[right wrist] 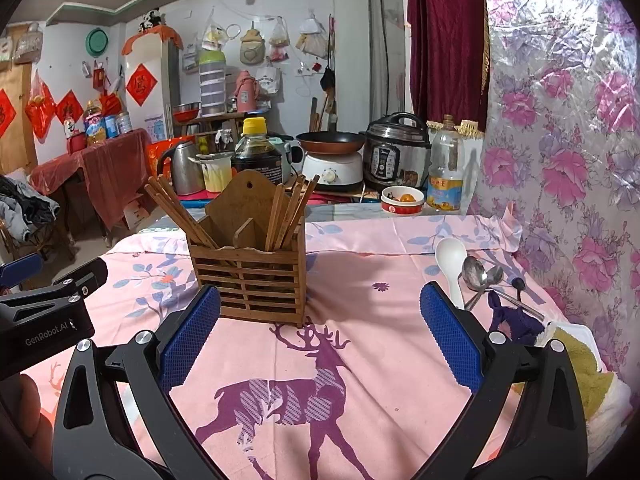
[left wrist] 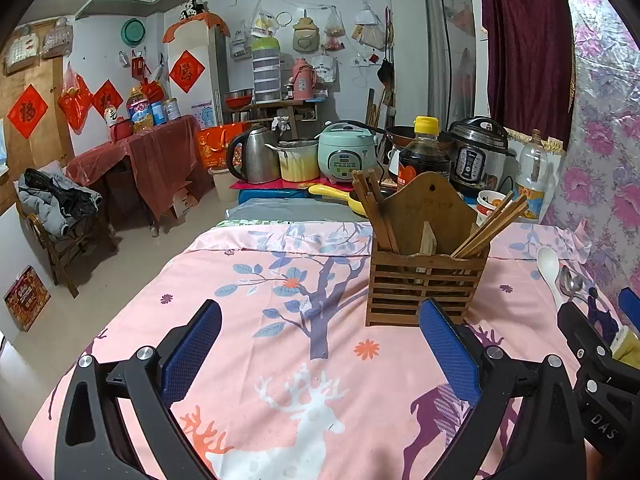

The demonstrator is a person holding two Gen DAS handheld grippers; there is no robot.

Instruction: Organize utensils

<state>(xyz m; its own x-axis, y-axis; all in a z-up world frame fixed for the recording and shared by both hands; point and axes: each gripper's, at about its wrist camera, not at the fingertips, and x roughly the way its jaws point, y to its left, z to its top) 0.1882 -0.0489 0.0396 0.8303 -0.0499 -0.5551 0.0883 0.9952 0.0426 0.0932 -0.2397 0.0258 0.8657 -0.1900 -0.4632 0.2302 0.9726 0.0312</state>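
Slatted brown wooden utensil holder [right wrist: 248,276] upright mid-table on pink deer-print tablecloth [right wrist: 360,360], brown wooden chopsticks [right wrist: 288,216] already fanned in its left and right compartments, middle slot seemingly bare; to its right, well apart, loose on the cloth: white plastic spoon [right wrist: 452,264] touching two silver metal spoons [right wrist: 478,274], apparently not yet sorted; task judged partly done, spoons left to place; right gripper [right wrist: 320,336] spread wide, grasping nothing, low before the holder; left gripper [left wrist: 320,344] likewise released and bare; cluttered kitchen appliances beyond.
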